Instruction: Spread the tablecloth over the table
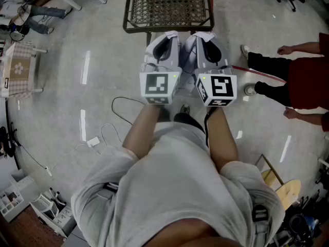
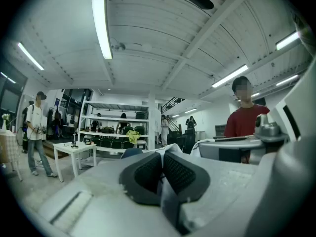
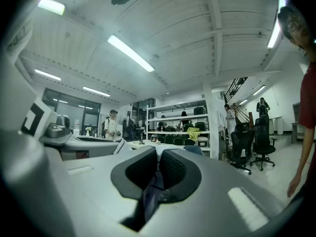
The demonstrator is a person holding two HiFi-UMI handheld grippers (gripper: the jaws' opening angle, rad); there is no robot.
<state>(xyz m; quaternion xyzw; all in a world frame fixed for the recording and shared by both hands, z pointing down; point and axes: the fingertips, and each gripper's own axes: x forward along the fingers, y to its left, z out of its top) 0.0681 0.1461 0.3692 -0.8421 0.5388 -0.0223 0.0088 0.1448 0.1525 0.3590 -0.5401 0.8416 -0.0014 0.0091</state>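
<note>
Both the left tongs (image 1: 165, 39) and right tongs (image 1: 205, 39) are clenched, side by side, pointing toward the mesh table (image 1: 168, 6).

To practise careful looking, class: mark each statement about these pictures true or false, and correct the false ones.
1. The left gripper and right gripper are held side by side. True.
2. The left gripper's jaws stand wide apart. False: they are together.
3. A mesh table stands ahead of the grippers. True.
4. A cloth covers the mesh table. False: its top is bare.
5. A person in red stands at the right of the head view. True.
</note>
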